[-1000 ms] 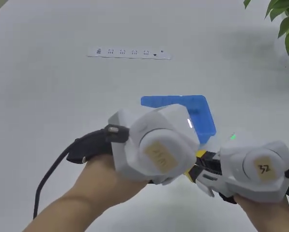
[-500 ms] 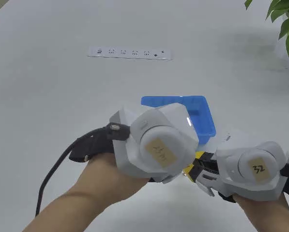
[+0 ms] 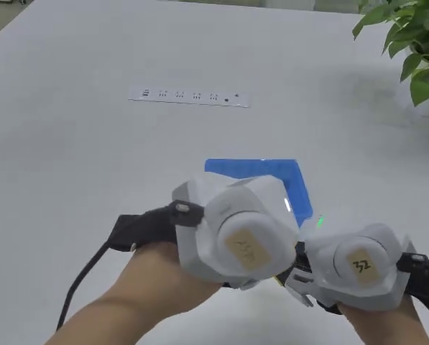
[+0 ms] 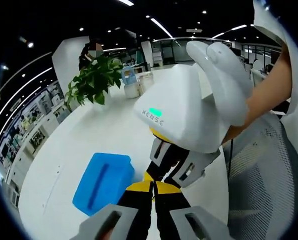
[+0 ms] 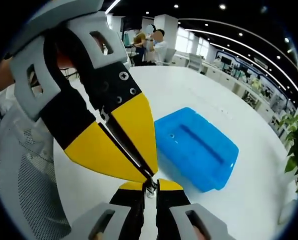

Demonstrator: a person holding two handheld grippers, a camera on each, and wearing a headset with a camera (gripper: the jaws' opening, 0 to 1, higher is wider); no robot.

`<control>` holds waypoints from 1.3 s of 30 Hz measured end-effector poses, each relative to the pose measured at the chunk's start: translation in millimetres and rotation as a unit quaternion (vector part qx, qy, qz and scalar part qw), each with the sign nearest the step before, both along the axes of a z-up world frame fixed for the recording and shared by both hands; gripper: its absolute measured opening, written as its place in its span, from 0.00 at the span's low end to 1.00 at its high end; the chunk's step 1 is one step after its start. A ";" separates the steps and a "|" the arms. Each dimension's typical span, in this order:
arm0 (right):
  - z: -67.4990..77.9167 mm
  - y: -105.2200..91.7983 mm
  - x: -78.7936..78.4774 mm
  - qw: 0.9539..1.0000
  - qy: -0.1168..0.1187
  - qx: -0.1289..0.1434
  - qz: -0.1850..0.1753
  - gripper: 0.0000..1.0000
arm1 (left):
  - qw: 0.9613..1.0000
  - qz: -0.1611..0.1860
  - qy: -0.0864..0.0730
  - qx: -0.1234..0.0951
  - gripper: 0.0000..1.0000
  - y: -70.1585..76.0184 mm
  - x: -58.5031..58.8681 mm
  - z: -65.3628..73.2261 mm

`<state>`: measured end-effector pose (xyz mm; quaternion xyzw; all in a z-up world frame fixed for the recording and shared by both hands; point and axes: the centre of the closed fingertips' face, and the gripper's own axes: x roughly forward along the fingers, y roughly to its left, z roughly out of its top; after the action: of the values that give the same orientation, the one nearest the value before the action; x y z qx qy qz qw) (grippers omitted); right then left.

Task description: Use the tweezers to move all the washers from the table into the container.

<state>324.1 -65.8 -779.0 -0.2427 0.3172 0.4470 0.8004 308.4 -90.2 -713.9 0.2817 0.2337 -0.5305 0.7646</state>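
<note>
**Two handheld grippers tip to tip at the near side of the blue rectangular plastic container [image 3: 254, 169] on the white table [image 3: 92, 158].**
The left gripper [image 4: 152, 187] was clenched on the thin dark metal tweezers [image 5: 126, 147], whose tip reached between the right gripper's [image 5: 149, 187] jaws. Those jaws stood almost together, and whether they pinched it could not be told. A white power strip [image 3: 189, 95] lay well beyond the container, and a green leafy plant [image 3: 408, 43] stood beyond it to the right.

On white table [image 3: 70, 158]: blue container [image 3: 297, 187], power strip [image 3: 187, 95] well apart.
</note>
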 end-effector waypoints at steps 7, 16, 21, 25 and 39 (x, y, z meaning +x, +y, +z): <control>11.6 2.2 -0.4 1.000 -0.005 -0.001 0.009 0.03 | 1.000 0.002 -0.005 -0.005 0.00 2.8 -0.1 11.6; 39.4 5.1 11.7 0.999 -0.029 0.010 0.013 0.03 | 0.999 -0.003 -0.029 -0.015 0.00 2.6 9.2 38.3; 54.1 6.6 22.1 0.999 -0.044 0.021 0.009 0.03 | 0.999 -0.003 -0.050 -0.020 0.00 2.3 17.2 52.1; 68.4 10.6 34.4 0.998 -0.057 0.035 0.006 0.03 | 0.997 0.002 -0.072 -0.022 0.00 3.8 27.8 65.4; 73.7 17.4 71.5 0.996 -0.089 0.023 0.017 0.03 | 0.995 0.027 -0.092 -0.021 0.00 8.7 62.9 69.8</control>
<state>395.7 -48.4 -705.2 -0.2688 0.2305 0.4444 0.8229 371.3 -81.5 -644.1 0.3069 0.1593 -0.4863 0.8025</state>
